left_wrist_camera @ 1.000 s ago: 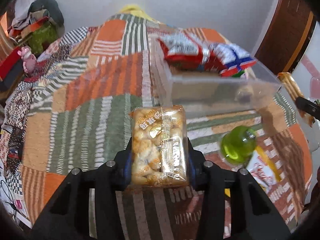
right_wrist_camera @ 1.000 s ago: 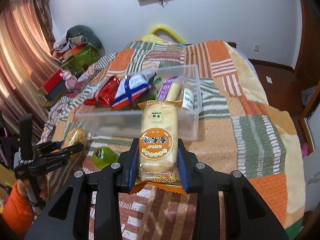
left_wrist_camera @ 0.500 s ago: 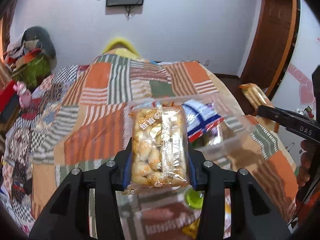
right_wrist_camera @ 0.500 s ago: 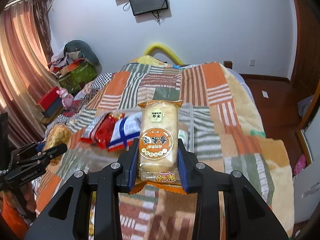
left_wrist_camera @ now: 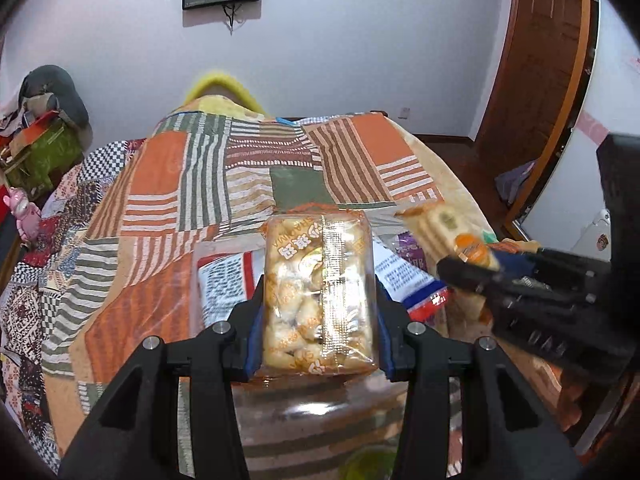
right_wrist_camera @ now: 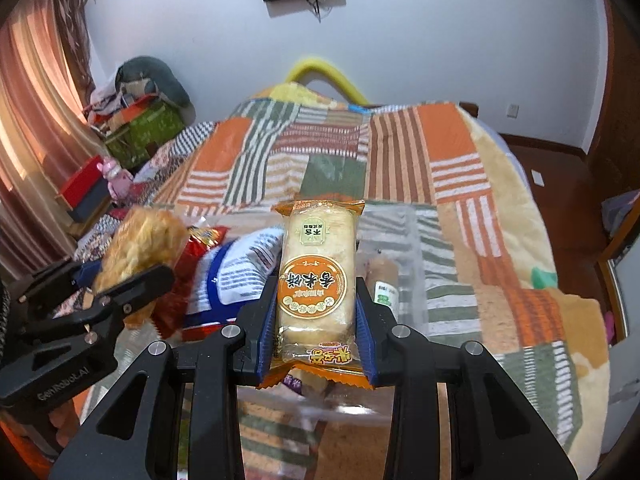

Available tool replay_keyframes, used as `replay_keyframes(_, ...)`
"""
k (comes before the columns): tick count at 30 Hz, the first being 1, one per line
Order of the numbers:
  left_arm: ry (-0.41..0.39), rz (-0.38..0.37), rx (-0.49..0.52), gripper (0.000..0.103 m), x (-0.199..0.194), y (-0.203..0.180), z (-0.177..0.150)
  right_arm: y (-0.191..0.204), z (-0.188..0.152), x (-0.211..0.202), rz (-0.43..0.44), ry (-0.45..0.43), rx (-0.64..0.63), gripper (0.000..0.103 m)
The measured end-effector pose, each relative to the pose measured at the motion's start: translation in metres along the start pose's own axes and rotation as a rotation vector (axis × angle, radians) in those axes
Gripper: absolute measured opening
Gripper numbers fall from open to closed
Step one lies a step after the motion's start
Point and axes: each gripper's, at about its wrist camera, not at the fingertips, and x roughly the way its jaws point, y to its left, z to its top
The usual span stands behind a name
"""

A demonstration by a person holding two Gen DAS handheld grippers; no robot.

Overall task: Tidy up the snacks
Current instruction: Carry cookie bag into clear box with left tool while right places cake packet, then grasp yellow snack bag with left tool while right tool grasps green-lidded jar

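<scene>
Two snack packs clamped: biscuit pack [left_wrist_camera: 318,292] between left tongs [left_wrist_camera: 318,316], rice-cracker pack [right_wrist_camera: 316,280] between right tongs [right_wrist_camera: 316,320].

— What carries everything?
— A bed under a patchwork blanket [right_wrist_camera: 400,152] of orange, green and striped squares.
— And directly on it?
— A clear plastic bin [right_wrist_camera: 416,240] near its foot edge, and a green round thing [left_wrist_camera: 372,466] just beside the bin, at that edge.
</scene>
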Motion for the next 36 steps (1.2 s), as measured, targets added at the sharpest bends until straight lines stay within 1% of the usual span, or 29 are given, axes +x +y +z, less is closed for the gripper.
replay_keyframes(4,0.010,-0.005,0.005,0.044,0.011,-0.005,0.003,-0.004,-0.002,0.003,-0.004,0.011,0.003,0.032)
replay_keyframes(7,0.007,-0.004,0.005,0.049,0.011,-0.007,0.004,-0.009,-0.002,0.003,-0.002,0.020,0.020,0.032)
replay_keyframes(9,0.003,-0.007,0.007,0.062,0.010,-0.007,0.004,-0.011,-0.003,0.003,-0.002,0.029,0.020,0.033)
replay_keyframes(11,-0.011,0.002,0.013,0.066,0.004,-0.008,0.003,-0.013,-0.004,0.000,0.002,0.033,0.029,0.037)
replay_keyframes(13,-0.017,0.009,0.020,0.066,-0.002,-0.009,0.002,-0.015,-0.004,-0.005,0.003,0.027,0.037,0.042)
replay_keyframes(16,-0.024,0.004,0.020,0.067,-0.014,-0.009,0.001,-0.016,-0.006,-0.015,0.009,0.021,0.036,0.044)
replay_keyframes(18,-0.034,0.004,0.020,0.072,-0.024,-0.008,0.000,-0.015,-0.009,-0.023,0.021,0.015,0.028,0.045)
replay_keyframes(19,-0.042,0.007,0.020,0.073,-0.029,-0.007,-0.001,-0.014,-0.011,-0.028,0.029,0.009,0.025,0.048)
replay_keyframes(21,-0.053,0.012,0.026,0.074,-0.040,-0.005,-0.005,-0.010,-0.015,-0.037,0.035,-0.003,0.012,0.050)
replay_keyframes(24,-0.057,0.018,0.036,0.078,-0.055,-0.001,-0.015,-0.001,-0.023,-0.049,0.055,-0.009,-0.016,0.050)
replay_keyframes(28,-0.046,0.033,0.047,0.080,-0.072,0.006,-0.037,0.017,-0.039,-0.058,0.082,-0.001,-0.053,0.050)
replay_keyframes(33,-0.005,0.038,0.040,0.083,-0.078,0.017,-0.064,0.039,-0.058,-0.050,0.129,0.046,-0.093,0.050)
replay_keyframes(36,0.031,0.040,0.037,0.083,-0.077,0.025,-0.081,0.054,-0.068,-0.036,0.143,0.090,-0.122,0.050)
